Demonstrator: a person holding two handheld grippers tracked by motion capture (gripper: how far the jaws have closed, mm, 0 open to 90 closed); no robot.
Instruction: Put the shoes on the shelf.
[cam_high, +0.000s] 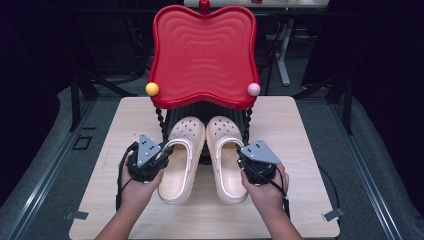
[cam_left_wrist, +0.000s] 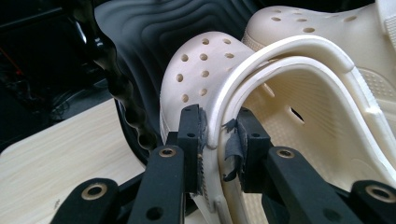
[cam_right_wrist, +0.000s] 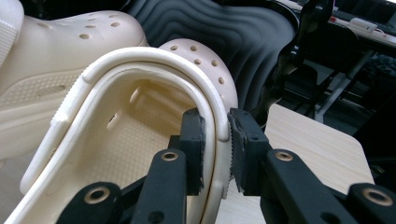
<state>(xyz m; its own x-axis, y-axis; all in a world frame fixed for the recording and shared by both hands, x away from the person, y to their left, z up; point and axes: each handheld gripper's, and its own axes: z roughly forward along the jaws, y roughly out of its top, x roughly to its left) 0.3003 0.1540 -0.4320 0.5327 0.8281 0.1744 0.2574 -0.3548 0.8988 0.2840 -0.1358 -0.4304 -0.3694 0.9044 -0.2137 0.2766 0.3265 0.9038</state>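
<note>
A: Where are the clogs rel. to the grippers?

B: Both cream clogs lie side by side on the wooden table (cam_high: 300, 130), toes tucked under the red wavy tray (cam_high: 204, 55) on its black stand, heels toward the person. Left clog (cam_high: 182, 160) sits just right of the left gripper (cam_high: 162, 152); right clog (cam_high: 227, 160) just left of the right gripper (cam_high: 245, 159).

A: Jaws holding?

B: Yes, both. In the left gripper view, the left gripper (cam_left_wrist: 218, 135) has its pads clamped narrow on the left clog's (cam_left_wrist: 205, 65) outer side wall w/ the heel strap, one pad outside, one inside the opening. In the right gripper view, same thing mirrored: the right gripper (cam_right_wrist: 216, 140) pinches the right clog's (cam_right_wrist: 140, 121) outer rim and strap.

A: Anything else nearby?

B: Yellow ball (cam_high: 152, 88) and pink ball (cam_high: 254, 89) at the tray's front corners, above the toes. Twisted black stand legs just beyond each grip.
</note>
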